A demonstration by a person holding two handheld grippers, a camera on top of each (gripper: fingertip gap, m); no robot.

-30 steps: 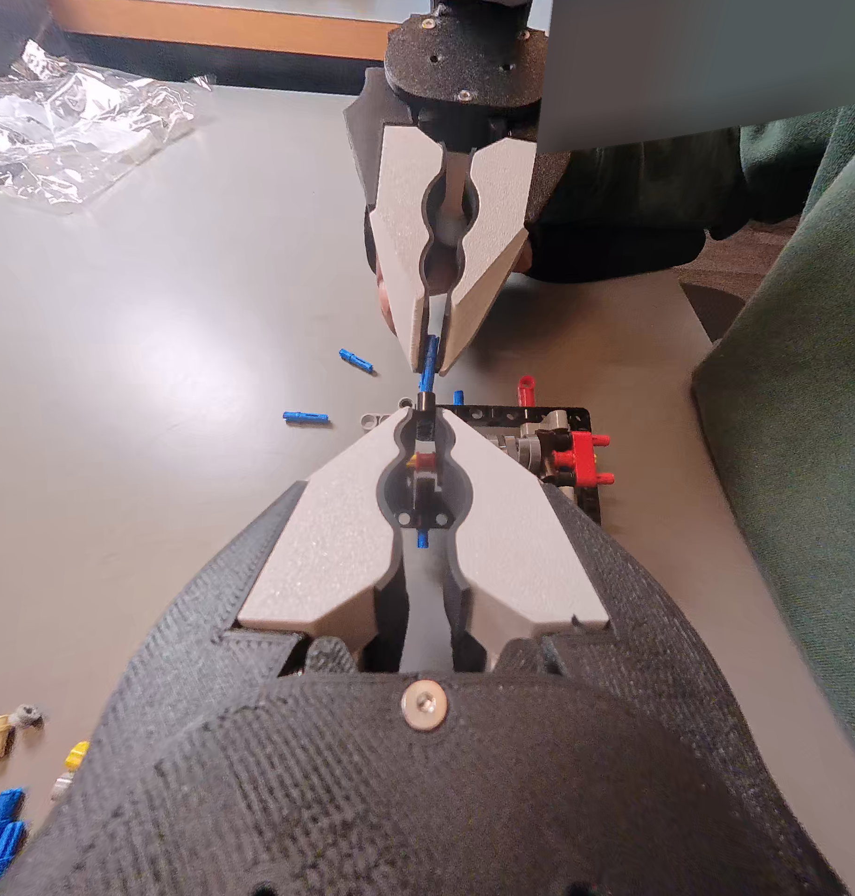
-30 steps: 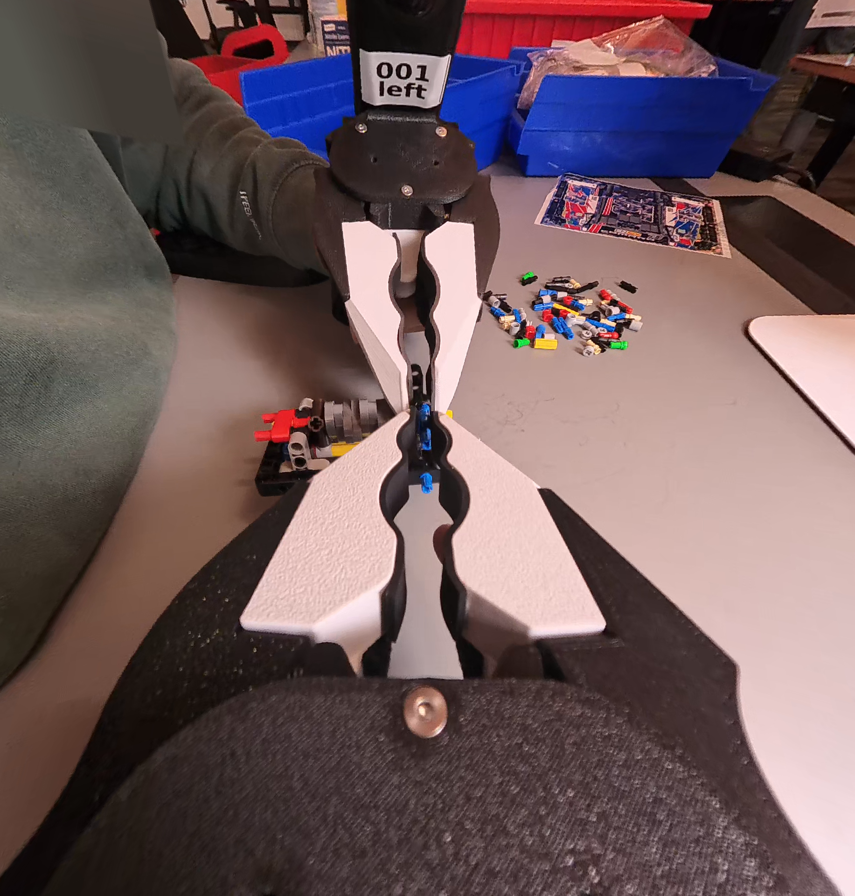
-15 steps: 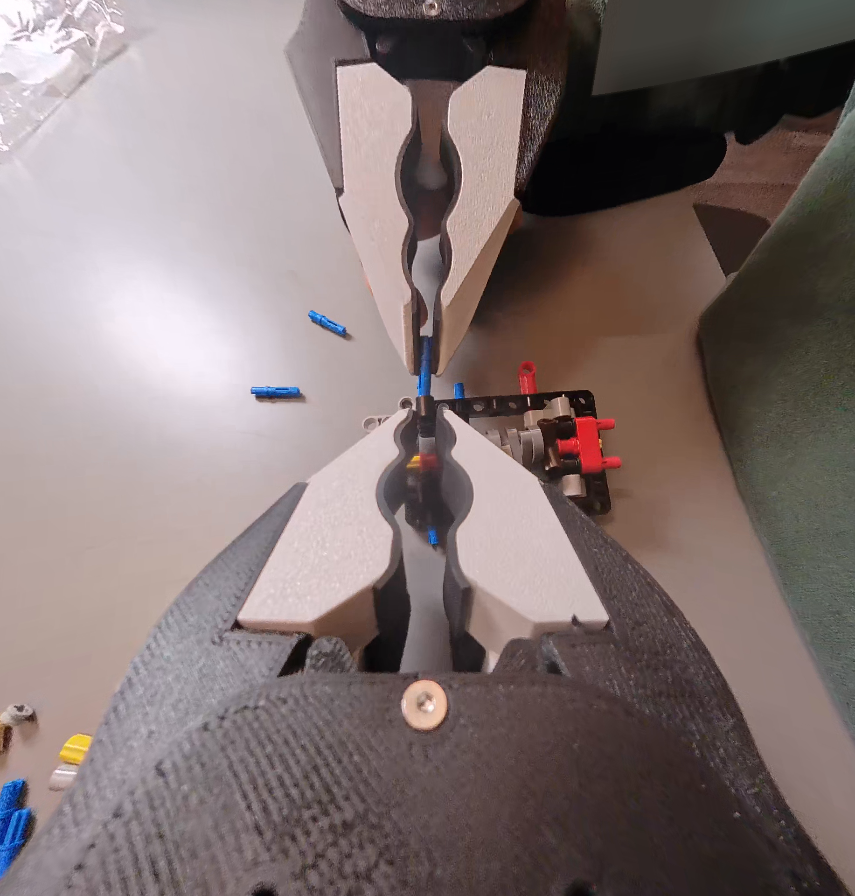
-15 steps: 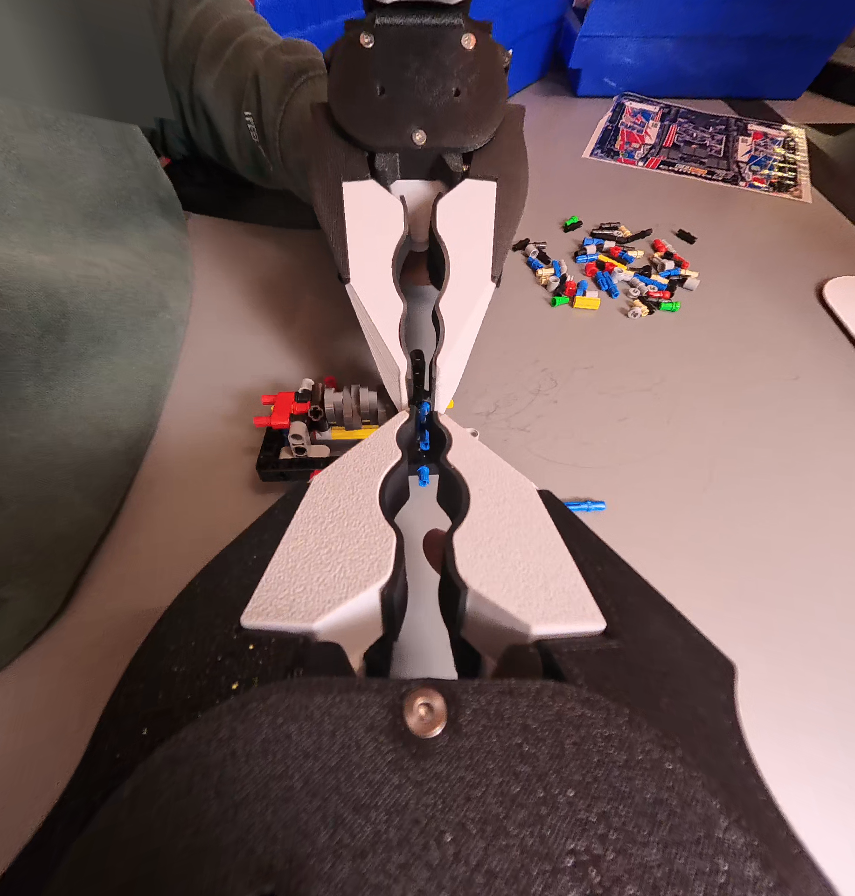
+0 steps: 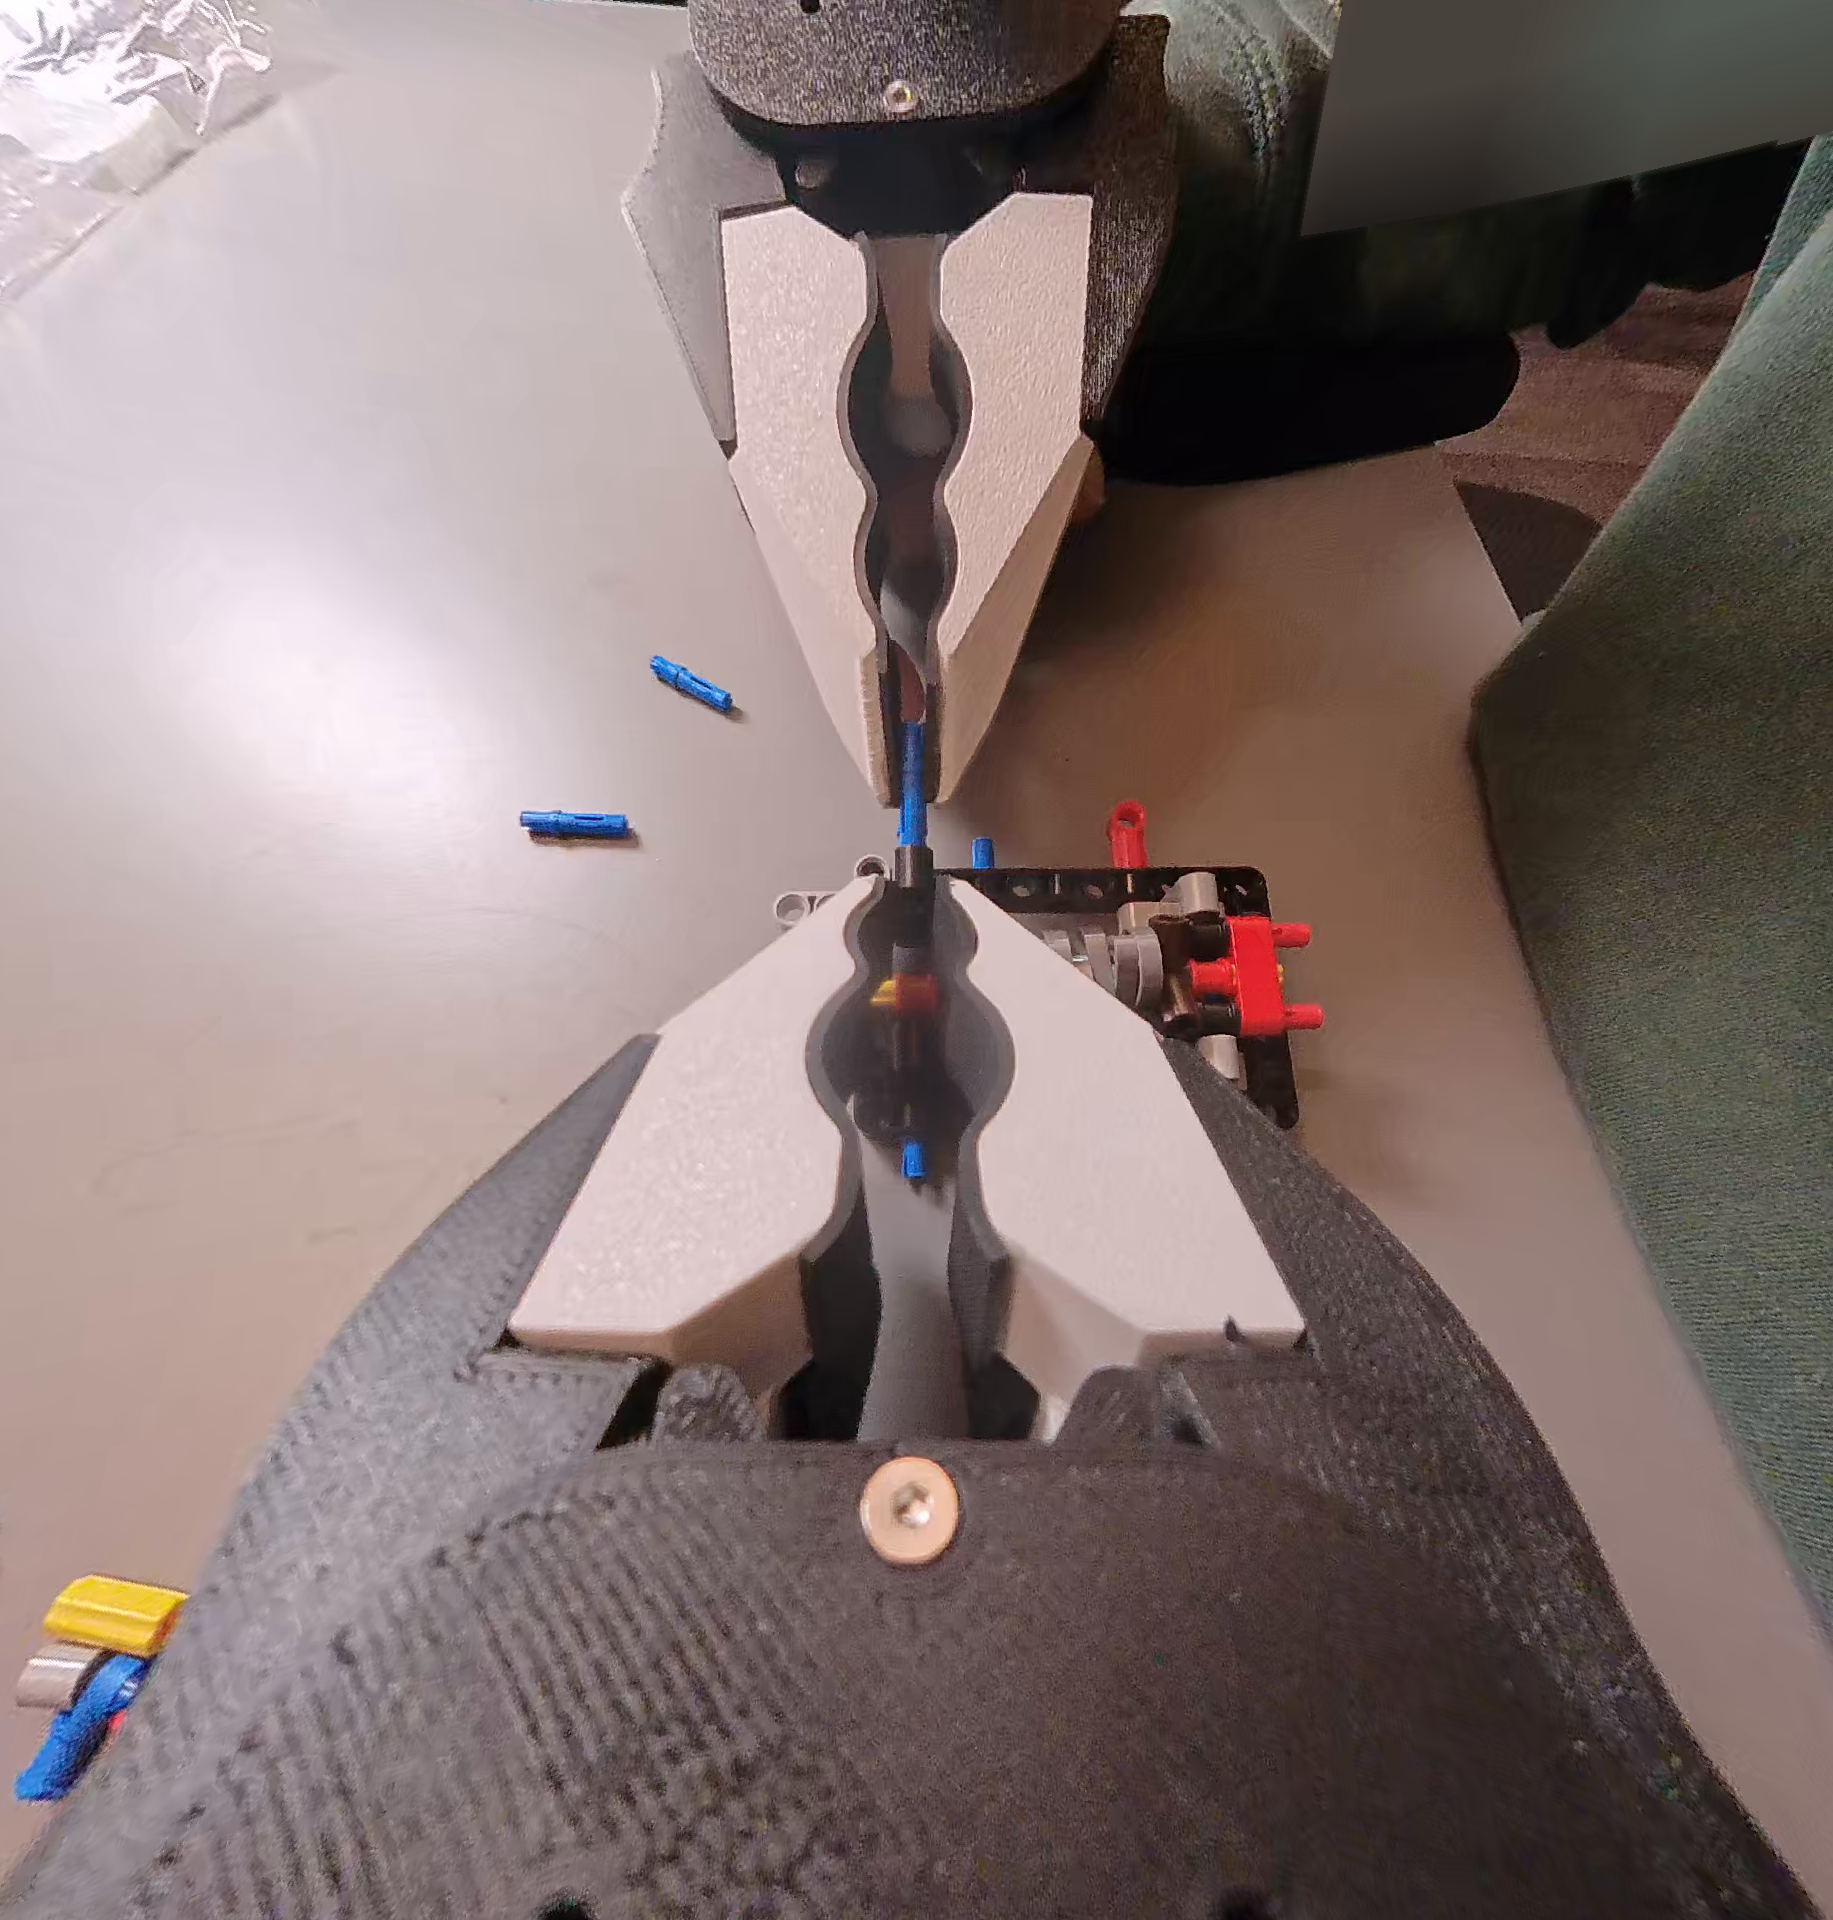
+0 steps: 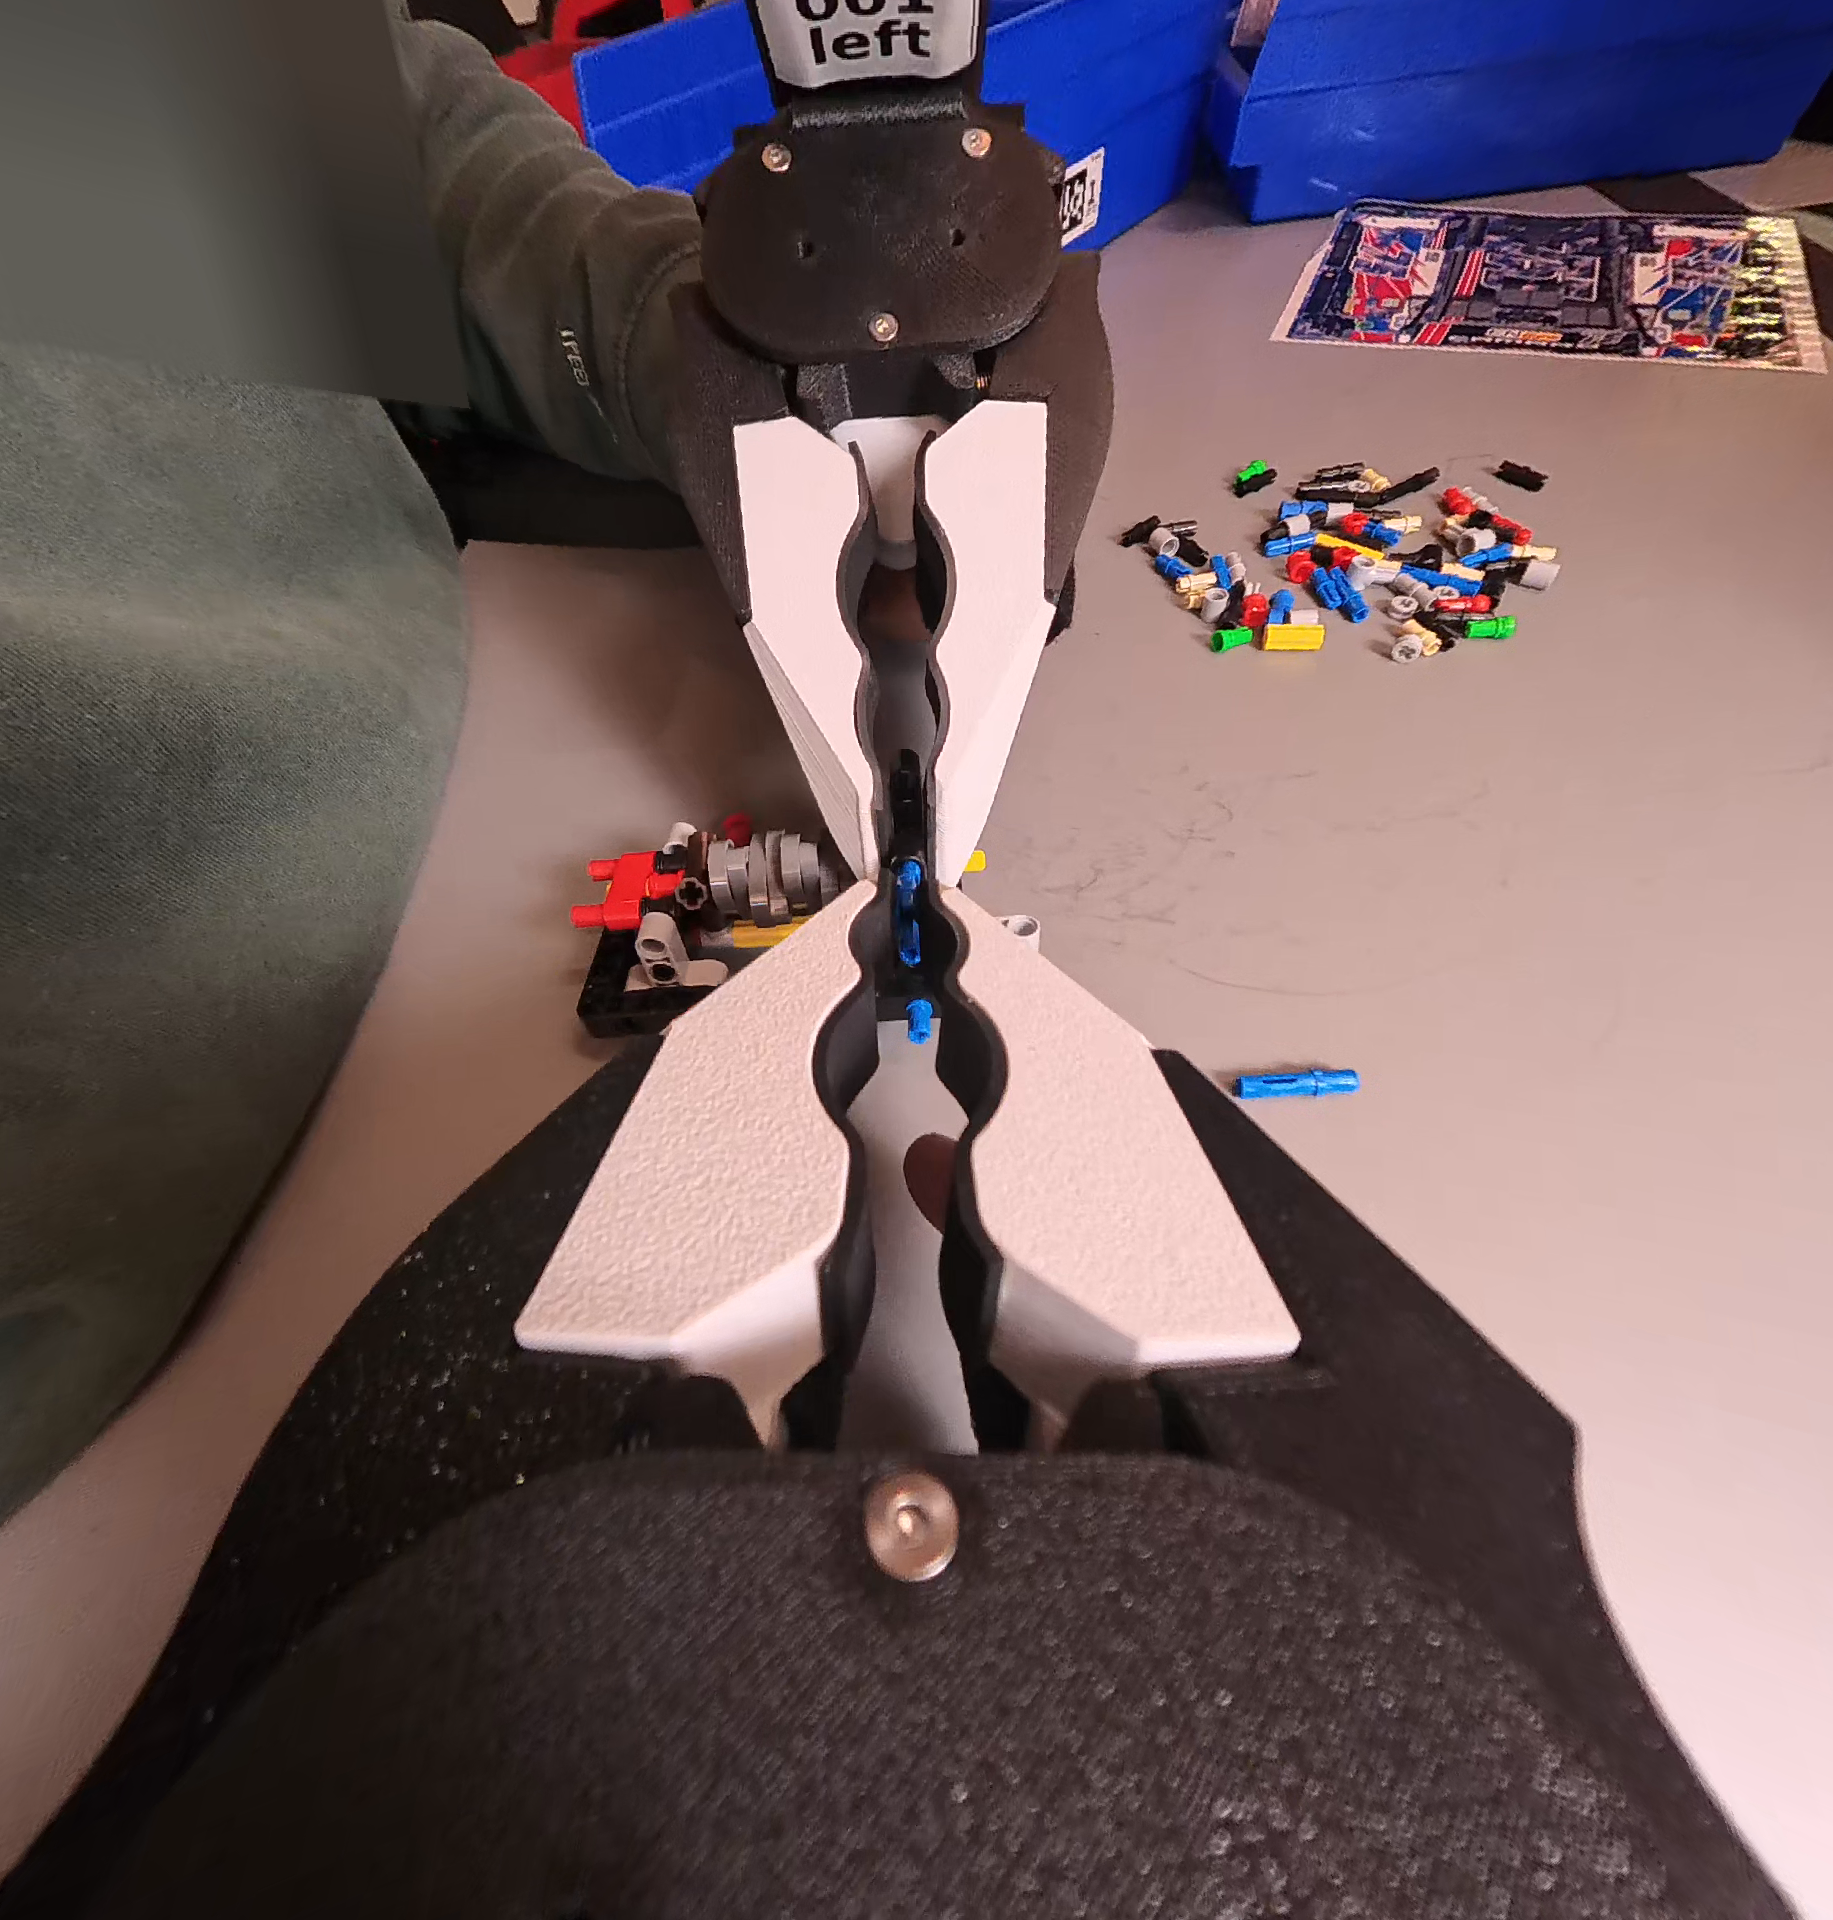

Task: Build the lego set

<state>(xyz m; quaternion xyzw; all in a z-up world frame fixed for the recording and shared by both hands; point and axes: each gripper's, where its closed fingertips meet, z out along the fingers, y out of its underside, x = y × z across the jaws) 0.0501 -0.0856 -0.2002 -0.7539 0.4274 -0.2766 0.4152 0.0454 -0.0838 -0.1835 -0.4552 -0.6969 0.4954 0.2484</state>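
My left gripper [image 5: 912,885] is shut on a small black piece [image 5: 912,902] and holds it above the table. My right gripper [image 5: 910,798] faces it tip to tip, shut on a blue pin [image 5: 912,805] whose free end meets the black piece. In the right wrist view the right gripper [image 6: 907,883] holds the blue pin [image 6: 907,906], and the left gripper [image 6: 907,844] holds the black piece [image 6: 906,800]. The partly built set [image 5: 1192,966], a black frame with grey gears and red connectors, lies on the table just below and beside the tips; it also shows in the right wrist view [image 6: 704,899].
A pile of loose small pieces [image 6: 1379,566] lies on the grey table, with a printed sheet [image 6: 1546,286] and blue bins [image 6: 1514,94] behind. Loose blue pins [image 5: 574,823] [image 5: 692,684] lie nearby. A clear plastic bag [image 5: 70,114] and a green sleeve [image 6: 538,291] are close. My left and right fingertips are right by each other.
Both grippers stay shut and tip to tip over the set. They have drawn a little closer to each other, and the views have shifted slightly. The blue pin still bridges the tips.
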